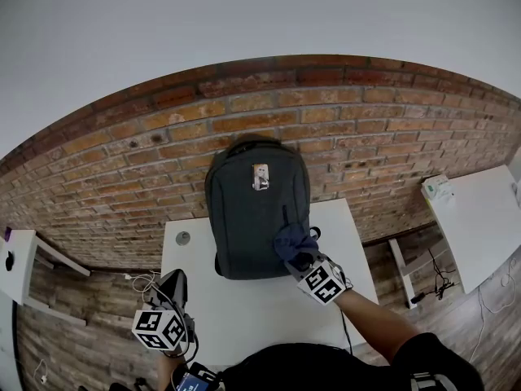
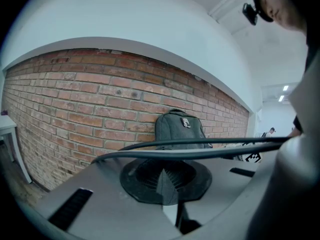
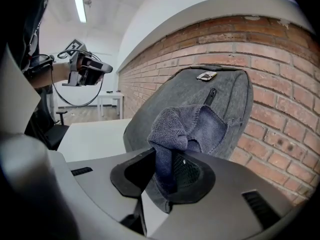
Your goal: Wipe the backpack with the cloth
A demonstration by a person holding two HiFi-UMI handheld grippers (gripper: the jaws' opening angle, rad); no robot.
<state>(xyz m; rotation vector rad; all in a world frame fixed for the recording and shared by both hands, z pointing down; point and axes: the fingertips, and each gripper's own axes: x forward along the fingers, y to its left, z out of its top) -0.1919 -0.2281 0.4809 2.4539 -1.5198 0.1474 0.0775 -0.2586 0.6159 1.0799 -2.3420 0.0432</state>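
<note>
Clamping the cloth (image 3: pixel 186 129) at the upright backpack's (image 1: pixel 252 218) lower front, the right gripper (image 3: pixel 162 176) works nearest; the left gripper (image 2: pixel 164 184), jaws closed and empty, hangs well apart.

Backpack (image 1: pixel 252 235) dark grey, cloth (image 1: pixel 290 241) dusty blue (looped weave), table (image 1: pixel 260 308) white, wall (image 1: pixel 146 161) red-brown brick with pale mortar lines.

Ahead of the right gripper (image 1: pixel 304 259), bunched blue-grey terry cloth (image 1: pixel 291 239) is hiding a lower corner of the dark grey fabric backpack (image 1: pixel 252 210).
</note>
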